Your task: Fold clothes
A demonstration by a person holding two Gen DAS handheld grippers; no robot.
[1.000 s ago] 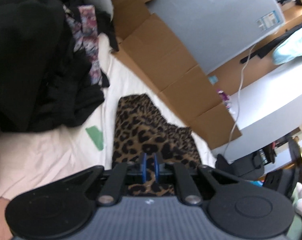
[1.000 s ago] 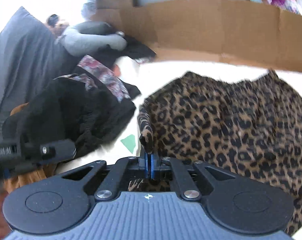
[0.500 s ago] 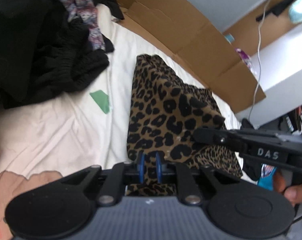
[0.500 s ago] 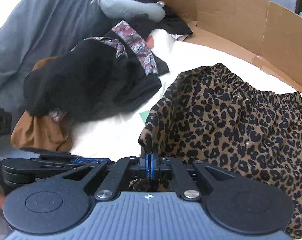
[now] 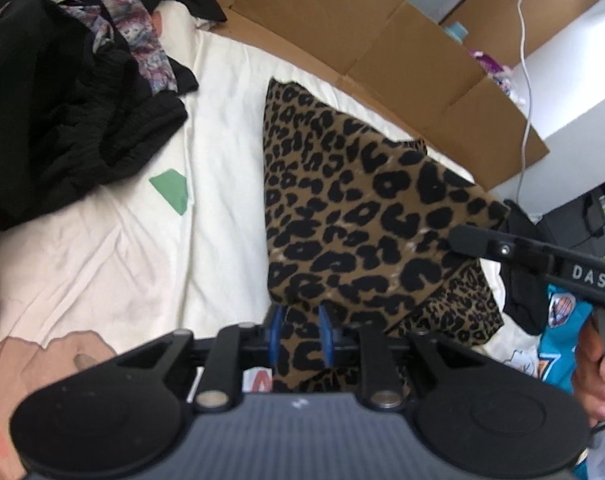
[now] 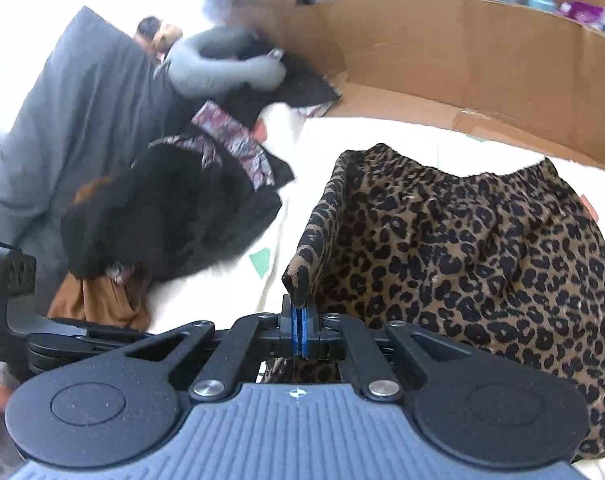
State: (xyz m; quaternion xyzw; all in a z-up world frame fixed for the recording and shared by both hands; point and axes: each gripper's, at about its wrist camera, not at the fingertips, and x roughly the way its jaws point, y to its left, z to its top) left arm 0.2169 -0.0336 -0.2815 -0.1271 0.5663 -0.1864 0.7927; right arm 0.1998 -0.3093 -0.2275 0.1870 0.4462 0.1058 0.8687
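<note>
The leopard-print garment (image 5: 354,216) lies on a white sheet (image 5: 114,248), lifted at its near edge by both tools. In the left wrist view the left gripper (image 5: 301,334) has its blue pads set a little apart with a band of the print fabric running between them — clamped on cloth, the jaws not fully together. The same view shows the right gripper (image 5: 458,238) from the side, reaching in from the right with its tip against a raised fold, a hand (image 5: 594,372) on its handle, and a teal printed garment (image 5: 558,328) below it.

The right wrist view gives what that side shot cannot: the right gripper (image 6: 299,330) has its blue pads pressed tight on a dark-edged corner of the garment (image 6: 462,256), which stands up from the jaws like a small peak. Here the gathered elastic waistband (image 6: 498,172) shows along the far edge (hidden in the other view).

Both views take in a heap of black clothes (image 5: 62,104) with a floral strip (image 5: 138,36) to the left, and a green patch (image 5: 172,192) on the sheet between heap and garment. Brown cardboard (image 6: 462,56) borders the sheet's far side. Only the right view reveals a rust-brown cloth (image 6: 102,296) under the heap and a grey sleeve (image 6: 222,68) behind it.
</note>
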